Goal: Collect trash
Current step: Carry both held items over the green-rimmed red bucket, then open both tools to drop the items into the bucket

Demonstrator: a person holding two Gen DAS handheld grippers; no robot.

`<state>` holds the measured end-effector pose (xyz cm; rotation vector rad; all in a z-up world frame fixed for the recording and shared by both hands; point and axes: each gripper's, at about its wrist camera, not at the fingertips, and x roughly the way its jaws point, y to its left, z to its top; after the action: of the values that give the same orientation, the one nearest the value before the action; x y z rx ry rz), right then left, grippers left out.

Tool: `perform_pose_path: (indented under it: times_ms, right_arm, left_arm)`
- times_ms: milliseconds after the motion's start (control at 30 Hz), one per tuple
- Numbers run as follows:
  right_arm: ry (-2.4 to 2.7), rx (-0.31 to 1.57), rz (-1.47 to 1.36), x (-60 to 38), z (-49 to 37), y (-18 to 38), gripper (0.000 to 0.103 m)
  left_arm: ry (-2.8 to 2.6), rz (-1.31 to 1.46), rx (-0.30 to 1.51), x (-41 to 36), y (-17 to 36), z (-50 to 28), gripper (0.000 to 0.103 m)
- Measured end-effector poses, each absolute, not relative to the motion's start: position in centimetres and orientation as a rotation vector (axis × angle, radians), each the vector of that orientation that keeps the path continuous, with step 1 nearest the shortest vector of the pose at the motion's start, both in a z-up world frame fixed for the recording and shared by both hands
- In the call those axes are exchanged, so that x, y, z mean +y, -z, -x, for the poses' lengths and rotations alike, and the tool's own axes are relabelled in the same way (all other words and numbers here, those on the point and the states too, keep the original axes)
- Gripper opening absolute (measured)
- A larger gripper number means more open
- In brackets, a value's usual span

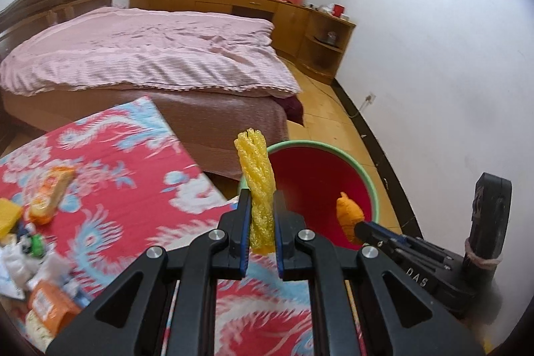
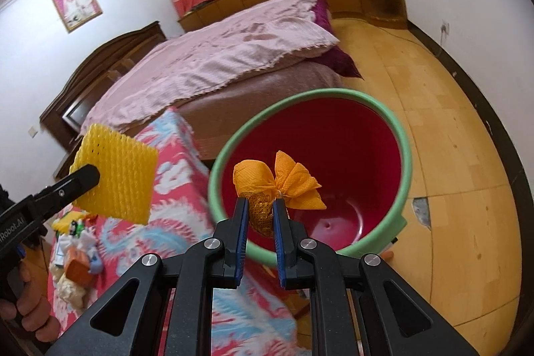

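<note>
both grippers carrying trash toward the red bucket

the left gripper (image 1: 261,194) is pinching a yellow foam net (image 1: 256,186) that stands up beyond its fingertips, with the bucket (image 1: 365,179) rim lying just past and to the right of them; the right gripper (image 2: 261,204) is clamping an orange wrapper (image 2: 277,181), its fingertips hanging over the bucket's open mouth. the right looks ready to let go; the left is probably needing to get further over the rim first, or the light net may be dropping onto the red patterned cloth (image 1: 110,175).
</note>
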<state>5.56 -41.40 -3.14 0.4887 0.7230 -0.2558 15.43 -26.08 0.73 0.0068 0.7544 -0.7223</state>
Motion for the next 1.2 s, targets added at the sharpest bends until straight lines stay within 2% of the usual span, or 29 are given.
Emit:
perform_pose_path:
  times_ms: [467,500,567,600,633,700,1200]
  right_arm:
    - [0.293,0.747,-0.518,-43.8,-6.5,5.7,0.017]
    - [0.296,0.746,-0.522,-43.9,-6.5,5.8,0.017]
    - [0.296,0.744,-0.536,-44.2,-6.5,5.9,0.019]
    - [0.295,0.743,-0.543,-44.2,-6.5,5.9,0.021]
    - [0.297,0.742,-0.548,-44.3,-6.5,6.0,0.026]
    - [0.305,0.738,-0.55,-44.4,-6.4,5.9,0.03]
    - [0.302,0.708,-0.552,-43.4,-4.9,4.0,0.033]
  left_arm:
    - [0.767,-0.078,0.81,-31.8,3.1,-17.5,0.011]
    - [0.766,-0.08,0.815,-31.9,3.3,-17.6,0.015]
    - [0.752,-0.078,0.827,-31.9,3.4,-17.7,0.029]
    - [0.746,-0.076,0.828,-31.9,3.5,-17.8,0.038]
    - [0.74,-0.073,0.829,-31.8,3.5,-17.8,0.04]
    - [0.732,-0.063,0.836,-31.7,3.6,-17.9,0.041]
    - [0.686,-0.033,0.846,-28.7,2.2,-16.8,0.042]
